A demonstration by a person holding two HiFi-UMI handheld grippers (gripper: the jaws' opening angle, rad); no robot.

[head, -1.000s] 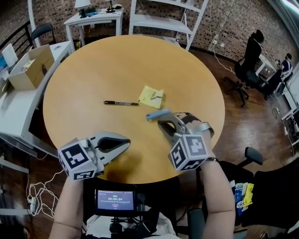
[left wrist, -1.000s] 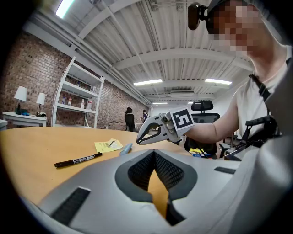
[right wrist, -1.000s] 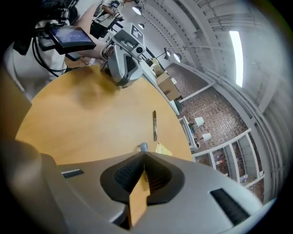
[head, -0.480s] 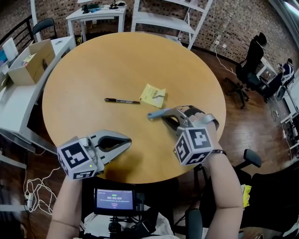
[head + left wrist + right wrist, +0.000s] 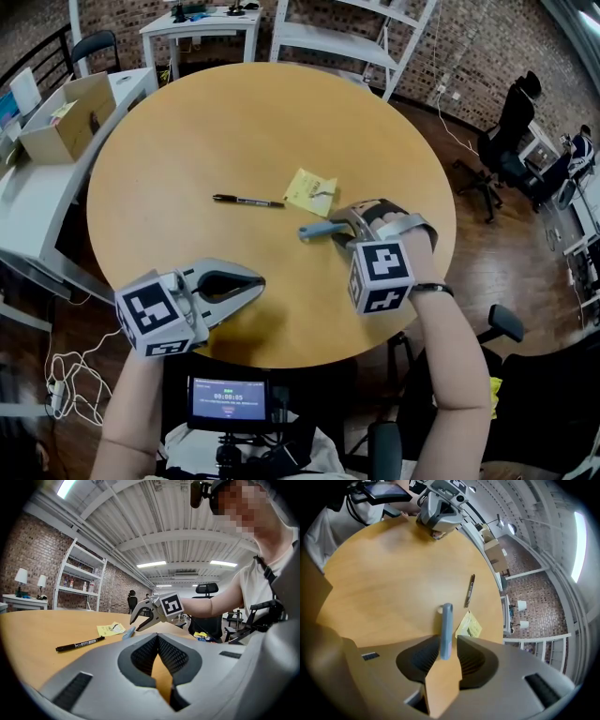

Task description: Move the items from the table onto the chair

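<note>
Three small things lie on the round tabletop in the head view: a black marker, a yellow sticky note and, nearer and to the right, a blue-grey stick at the right tool. The left tool rests by the near edge.

Left gripper view: its jaws meet on nothing. Only this view shows the right tool side-on, nose tilted down.

Right gripper view: the jaws have just been opening and stand released, with the stick lying loose between them. It looks light, stiff and smooth, so I'd pinch it mid-length across its narrow sides.
</note>
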